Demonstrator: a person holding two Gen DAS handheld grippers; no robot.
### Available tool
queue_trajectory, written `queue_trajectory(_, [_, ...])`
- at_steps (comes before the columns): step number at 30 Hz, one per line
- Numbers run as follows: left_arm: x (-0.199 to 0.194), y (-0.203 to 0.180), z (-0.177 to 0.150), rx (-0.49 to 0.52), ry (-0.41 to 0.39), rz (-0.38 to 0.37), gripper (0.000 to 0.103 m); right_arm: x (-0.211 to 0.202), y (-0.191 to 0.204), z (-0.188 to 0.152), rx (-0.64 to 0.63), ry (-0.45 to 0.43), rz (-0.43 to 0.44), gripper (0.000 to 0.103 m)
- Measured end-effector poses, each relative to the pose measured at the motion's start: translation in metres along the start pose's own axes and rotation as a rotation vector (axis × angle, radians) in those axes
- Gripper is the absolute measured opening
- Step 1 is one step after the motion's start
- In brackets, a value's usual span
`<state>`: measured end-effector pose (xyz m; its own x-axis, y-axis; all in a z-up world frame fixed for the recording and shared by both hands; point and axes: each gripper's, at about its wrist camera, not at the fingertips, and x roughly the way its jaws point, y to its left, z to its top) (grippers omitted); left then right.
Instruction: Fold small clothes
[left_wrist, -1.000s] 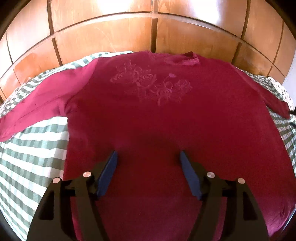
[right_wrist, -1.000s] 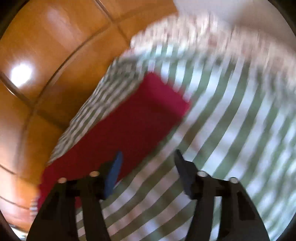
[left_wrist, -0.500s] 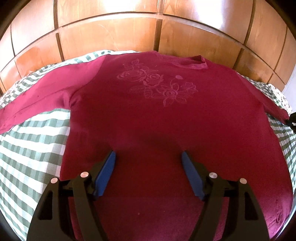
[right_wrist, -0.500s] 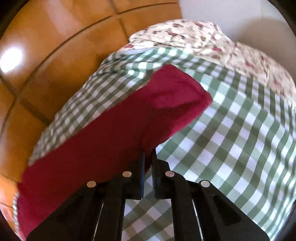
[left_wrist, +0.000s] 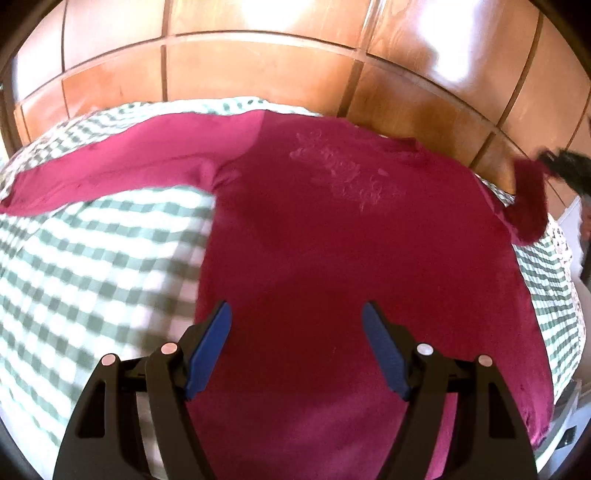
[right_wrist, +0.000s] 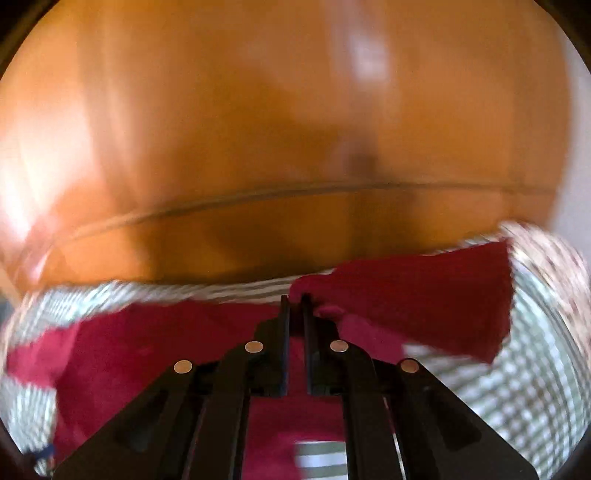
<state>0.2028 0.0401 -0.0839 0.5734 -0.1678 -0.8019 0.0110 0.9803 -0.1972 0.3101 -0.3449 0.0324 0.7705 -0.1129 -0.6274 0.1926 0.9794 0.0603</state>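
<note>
A dark red long-sleeved top with a faint flower print lies flat on a green-and-white checked bedspread. Its left sleeve stretches out to the left. My left gripper hovers open over the top's lower part, blue pads wide apart, nothing between them. In the right wrist view my right gripper is shut on the right sleeve, lifted off the bed with its cuff end hanging to the right. The left wrist view shows that raised sleeve at the far right with the dark gripper above it.
A glossy wooden panelled headboard rises behind the bed. A floral pillow lies at the bed's right end. White furniture stands beyond the bed's right edge.
My right gripper closed on the right sleeve, then lifted it and swung it up while rolling level. The left gripper drifted, the top now sitting further right in its view.
</note>
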Motion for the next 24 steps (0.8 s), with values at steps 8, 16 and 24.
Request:
queue_trajectory(8, [-0.057,0.024,-0.024,-0.004,-0.059,-0.007,0.073,0.051,0.171,-0.041,-0.317,0.202,0.136,0.025])
queue_trajectory(16, [-0.084,0.053,-0.031,-0.030,-0.094,0.000,0.073,0.027,0.238,-0.061,-0.334,0.249,0.186,0.056])
queue_trajectory(24, [-0.087,0.045,-0.036,-0.033,-0.084,-0.002,0.073,0.001,0.219,-0.069,-0.282,0.215,0.188,0.056])
